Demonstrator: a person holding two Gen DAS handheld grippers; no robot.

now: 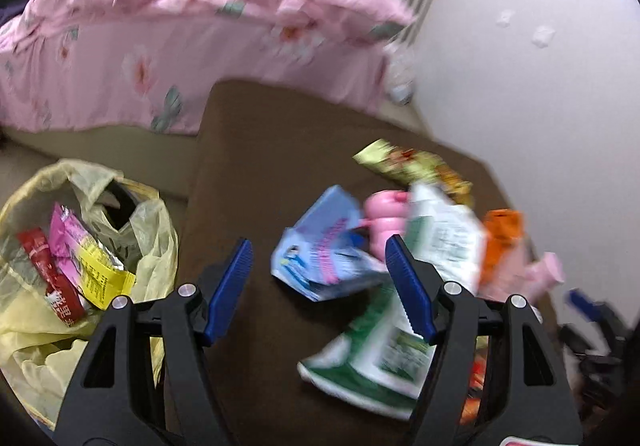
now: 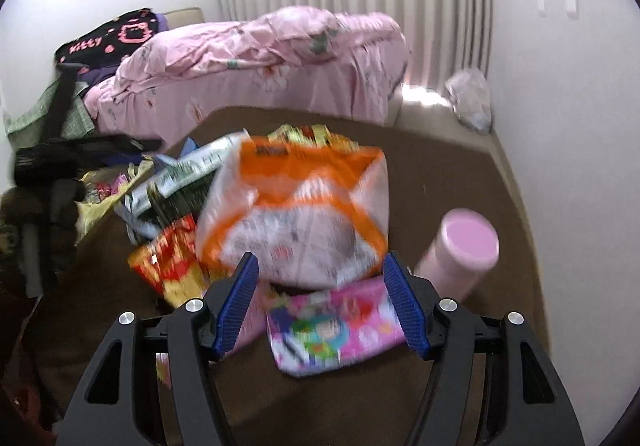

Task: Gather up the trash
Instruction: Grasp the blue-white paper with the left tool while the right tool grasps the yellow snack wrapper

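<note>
A: Hovering over the brown table (image 1: 248,149), the left gripper (image 1: 320,278) has its jaws apart, nothing pressed between them. A blue wrapper (image 1: 320,250) lies beyond its tips.

B: And the right gripper (image 2: 320,286)?

A: Apart too, above a pink packet (image 2: 332,330), with an orange bag (image 2: 300,205) just behind.

B: The trash bag?

A: A yellow bag (image 1: 156,230) sits left of the table, wrappers inside.

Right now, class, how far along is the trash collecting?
Done: a red wrapper and a pink-and-yellow wrapper already sit in the yellow bag. In hand: nothing; the left gripper and right gripper are both open and empty. Left: the blue packet, green packet, orange bag and more on the brown table.
</note>
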